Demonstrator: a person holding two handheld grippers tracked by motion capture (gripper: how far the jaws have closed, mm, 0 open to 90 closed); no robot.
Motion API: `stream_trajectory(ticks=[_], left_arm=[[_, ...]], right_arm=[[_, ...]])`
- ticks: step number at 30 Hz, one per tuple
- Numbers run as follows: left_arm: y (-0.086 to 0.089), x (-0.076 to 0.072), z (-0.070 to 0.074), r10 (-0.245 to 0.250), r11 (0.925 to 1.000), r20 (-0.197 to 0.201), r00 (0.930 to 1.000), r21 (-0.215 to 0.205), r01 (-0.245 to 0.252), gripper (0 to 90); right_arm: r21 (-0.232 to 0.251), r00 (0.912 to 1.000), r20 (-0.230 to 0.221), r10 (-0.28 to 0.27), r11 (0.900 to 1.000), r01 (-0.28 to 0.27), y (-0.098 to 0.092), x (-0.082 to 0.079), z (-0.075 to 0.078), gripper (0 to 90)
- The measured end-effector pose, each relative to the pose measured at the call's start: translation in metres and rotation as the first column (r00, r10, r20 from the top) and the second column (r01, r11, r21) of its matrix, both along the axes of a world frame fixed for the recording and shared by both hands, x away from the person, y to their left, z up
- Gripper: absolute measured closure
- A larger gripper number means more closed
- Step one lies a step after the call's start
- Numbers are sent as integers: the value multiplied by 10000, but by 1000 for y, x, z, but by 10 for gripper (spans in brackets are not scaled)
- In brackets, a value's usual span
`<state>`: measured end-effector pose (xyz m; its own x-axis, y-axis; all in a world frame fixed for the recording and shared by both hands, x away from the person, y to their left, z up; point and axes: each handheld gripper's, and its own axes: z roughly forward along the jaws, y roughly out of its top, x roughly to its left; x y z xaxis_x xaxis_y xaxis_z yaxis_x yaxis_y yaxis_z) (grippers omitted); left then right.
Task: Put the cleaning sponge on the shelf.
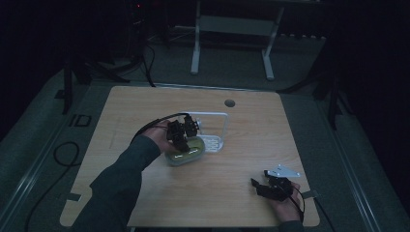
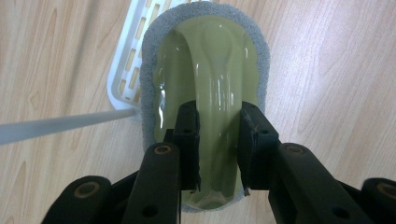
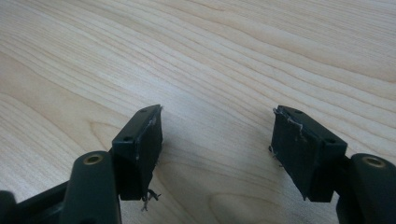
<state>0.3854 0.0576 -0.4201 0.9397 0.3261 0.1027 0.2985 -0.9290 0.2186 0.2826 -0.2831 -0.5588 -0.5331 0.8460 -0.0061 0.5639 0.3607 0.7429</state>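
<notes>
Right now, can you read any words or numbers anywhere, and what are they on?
"ID": pale letters on the floor left of the table.
No readable text on the green scrubber, the white tray or either gripper.

A dim lab (recording rig): wooden table, stand legs, floor cables.

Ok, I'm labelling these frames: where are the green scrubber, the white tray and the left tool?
green scrubber (image 2: 210,70), left gripper view, on its glossy handle ridge.
white tray (image 2: 122,70), left gripper view, on its slotted rim.
left tool (image 2: 218,140), left gripper view, midway between its fingertips.
</notes>
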Motion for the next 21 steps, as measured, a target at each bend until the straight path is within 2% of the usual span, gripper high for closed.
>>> stream_trajectory(ticks=[12, 21], left_arm=[[-2, 5, -4, -576, 9983, 366, 9977, 85, 573, 719], [0, 10, -6, -616, 9981, 353, 9975, 7, 616, 718]], right_arm=[[4, 10000, -11, 5, 10000, -5, 0, 0, 0, 330], [2, 10000, -8, 4, 10000, -4, 0, 0, 0, 329]])
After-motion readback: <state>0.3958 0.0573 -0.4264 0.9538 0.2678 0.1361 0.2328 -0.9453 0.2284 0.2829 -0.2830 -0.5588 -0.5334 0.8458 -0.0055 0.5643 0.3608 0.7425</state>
